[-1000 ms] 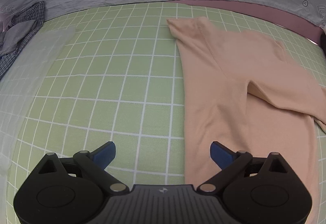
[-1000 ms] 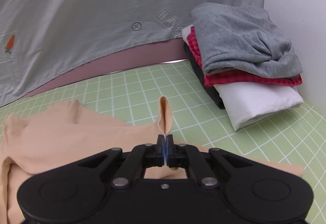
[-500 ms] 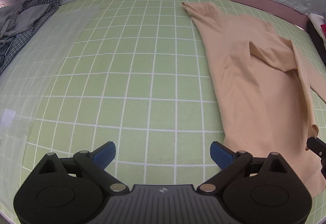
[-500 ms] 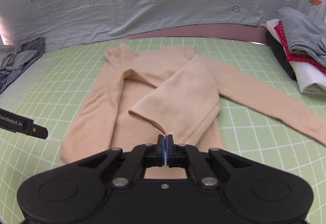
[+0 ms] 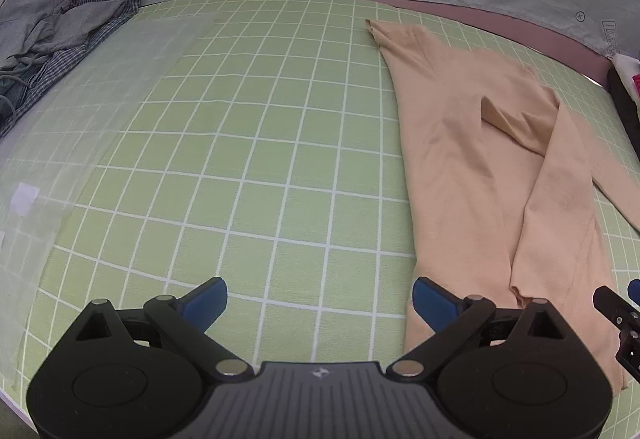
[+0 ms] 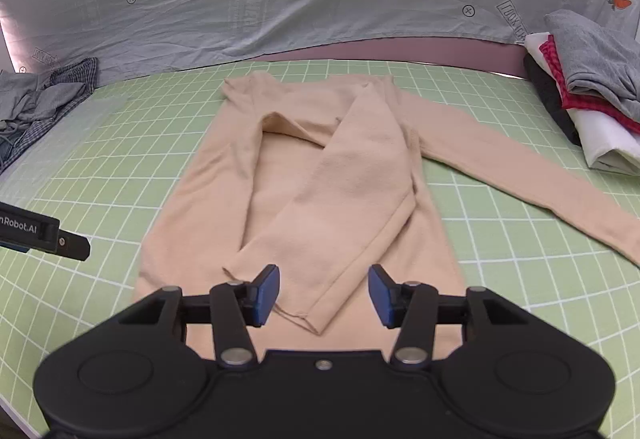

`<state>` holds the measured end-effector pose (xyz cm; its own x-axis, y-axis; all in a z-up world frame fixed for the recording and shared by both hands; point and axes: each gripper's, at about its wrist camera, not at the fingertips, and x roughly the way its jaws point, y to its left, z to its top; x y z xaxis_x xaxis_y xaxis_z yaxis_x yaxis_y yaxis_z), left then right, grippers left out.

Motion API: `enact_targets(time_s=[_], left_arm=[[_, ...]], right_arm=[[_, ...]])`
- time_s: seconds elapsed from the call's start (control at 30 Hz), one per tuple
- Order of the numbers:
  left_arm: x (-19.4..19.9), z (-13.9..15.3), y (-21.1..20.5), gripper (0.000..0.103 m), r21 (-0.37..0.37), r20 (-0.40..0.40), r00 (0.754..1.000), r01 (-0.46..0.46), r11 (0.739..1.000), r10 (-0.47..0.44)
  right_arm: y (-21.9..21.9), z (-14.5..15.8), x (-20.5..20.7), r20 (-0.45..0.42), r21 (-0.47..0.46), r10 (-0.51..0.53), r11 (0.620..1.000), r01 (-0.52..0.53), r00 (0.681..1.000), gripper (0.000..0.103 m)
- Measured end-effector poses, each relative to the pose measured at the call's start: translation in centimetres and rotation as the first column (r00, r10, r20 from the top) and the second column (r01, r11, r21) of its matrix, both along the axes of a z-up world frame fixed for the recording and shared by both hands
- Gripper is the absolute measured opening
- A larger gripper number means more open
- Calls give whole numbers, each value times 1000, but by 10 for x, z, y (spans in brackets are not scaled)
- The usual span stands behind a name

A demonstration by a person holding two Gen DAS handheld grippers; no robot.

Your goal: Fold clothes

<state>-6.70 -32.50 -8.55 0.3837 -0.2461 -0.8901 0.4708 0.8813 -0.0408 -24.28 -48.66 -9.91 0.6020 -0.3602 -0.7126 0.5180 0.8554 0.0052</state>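
Green grid mat point(image 6: 480, 271), right tongs point(image 6: 323, 295) opening (sweater point(image 6: 340, 175) sleeve released), left tongs point(image 5: 320, 299) wide, empty

Even, bright, diffuse lighting with soft faint shadows; both fisheye views are sharp centrally, strongly curved at the edges, with dark vignetted corners.

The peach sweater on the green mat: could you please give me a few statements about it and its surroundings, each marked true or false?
1. One sleeve of the peach sweater is folded across its body. True.
2. The other sleeve is folded in too. False: it lies stretched out on the green mat.
3. The right gripper pinches the cuff. False: its jaws are opening, with the cuff lying loose between them.
4. The left gripper is open and holds nothing. True.
5. A stack of folded clothes sits beyond the outstretched sleeve. True.
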Motion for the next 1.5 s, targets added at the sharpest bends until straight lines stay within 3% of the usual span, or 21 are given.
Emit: enact_targets(time_s=[0.07,0.17,0.4,0.5,0.53,0.73,0.97,1.03,1.3,1.5], left_arm=[[-8,-2,-17,99,-6,-3,1000,-4,1000,3],[-21,-4,-42,99,-12,-10,1000,3,1000,-3],[-44,-7,-88,98,24,2,999,54,998,-54],[-50,-11,-99,93,38,-1,998,70,997,-70],[-53,-12,-103,84,44,-2,997,83,996,-83],[-66,-16,-119,53,23,11,990,142,990,-142],[-68,-26,-128,26,15,-20,989,149,989,-149],[-69,-25,-126,3,1,-18,989,147,989,-147],[-82,0,-106,1,-85,49,989,144,986,-141],[-90,15,-73,1,-163,59,996,71,984,-62]], right_arm=[[-16,1,-8,2,-31,-3,1000,3,1000,81],[-46,-3,-21,-13,-48,-31,998,30,999,101],[-106,-17,-55,-43,-22,-121,993,120,992,103],[-122,-23,-66,-54,-1,-163,987,163,985,103],[-127,-26,-70,-58,5,-175,984,176,983,103],[-143,-39,-86,-97,44,-205,977,210,974,103],[-150,-47,-99,-133,44,-208,976,215,969,103],[-151,-49,-103,-141,44,-212,975,220,967,103],[-150,-50,-110,-134,51,-217,973,226,967,103],[-143,-50,-106,-131,28,-207,977,212,970,103]])
